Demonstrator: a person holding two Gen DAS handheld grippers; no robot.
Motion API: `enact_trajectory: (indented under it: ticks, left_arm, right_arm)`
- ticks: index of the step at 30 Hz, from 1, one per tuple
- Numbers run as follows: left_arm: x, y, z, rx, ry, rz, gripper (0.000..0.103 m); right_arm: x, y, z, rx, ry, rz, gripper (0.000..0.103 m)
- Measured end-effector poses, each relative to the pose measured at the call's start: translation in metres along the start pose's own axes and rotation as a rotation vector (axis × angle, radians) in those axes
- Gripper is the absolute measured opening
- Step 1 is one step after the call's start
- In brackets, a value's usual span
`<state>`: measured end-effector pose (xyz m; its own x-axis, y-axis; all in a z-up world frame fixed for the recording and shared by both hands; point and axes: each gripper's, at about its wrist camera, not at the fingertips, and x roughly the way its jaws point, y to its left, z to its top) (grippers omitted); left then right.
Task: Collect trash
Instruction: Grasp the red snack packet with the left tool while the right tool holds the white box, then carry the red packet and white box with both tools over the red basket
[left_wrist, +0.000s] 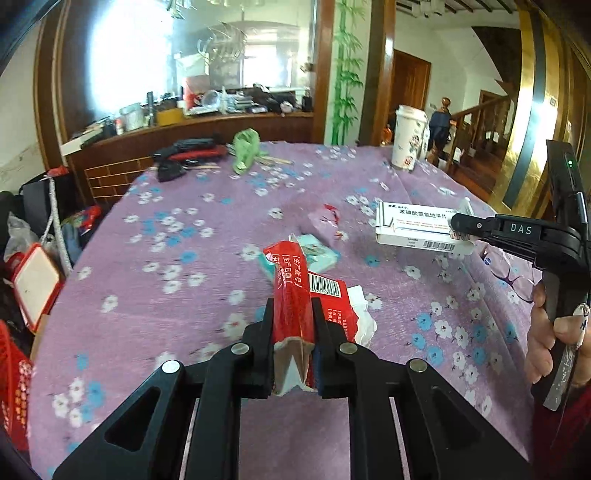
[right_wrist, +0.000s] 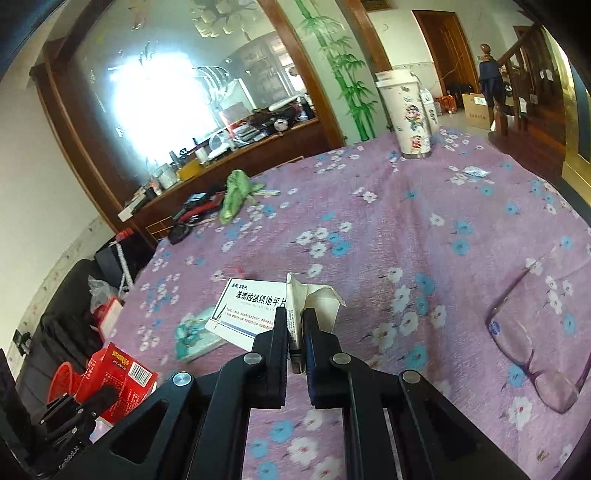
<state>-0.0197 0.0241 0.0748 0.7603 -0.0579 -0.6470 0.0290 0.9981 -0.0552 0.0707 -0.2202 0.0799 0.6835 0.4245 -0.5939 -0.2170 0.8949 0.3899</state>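
My left gripper is shut on a torn red carton with a barcode, held above the purple floral tablecloth. The red carton also shows at the lower left of the right wrist view. My right gripper is shut on the opened end flap of a white medicine box, lifted off the cloth. In the left wrist view that box hangs from the right gripper at the right. A teal packet lies on the cloth between them, also in the right wrist view.
A floral cup stands at the far edge. A green bag and black-red items lie at the back left. Glasses lie on the cloth to the right. A small wrapper lies far right. Red baskets and bags crowd the floor left.
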Motion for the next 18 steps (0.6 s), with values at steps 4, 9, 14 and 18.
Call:
enact_trajectory:
  ticks: [4,9,14,18]
  left_arm:
    - [-0.023,0.014,-0.004,-0.012,-0.031,0.022,0.015]
    - [-0.046,0.025,-0.017,-0.022,-0.056,0.029,0.015]
    - [-0.065,0.03,-0.031,-0.008,-0.076,0.042,0.015]
    - [-0.076,0.038,-0.042,-0.014,-0.086,0.047,0.015]
  right_arm:
    - [-0.026,0.029,-0.013,-0.044,-0.017,0.021,0.008]
    - [-0.056,0.055,-0.039,-0.075,-0.045,0.041,0.008]
    - [-0.074,0.078,-0.068,-0.093,-0.043,0.065,0.009]
    - [-0.08,0.089,-0.083,-0.105,-0.027,0.079,0.009]
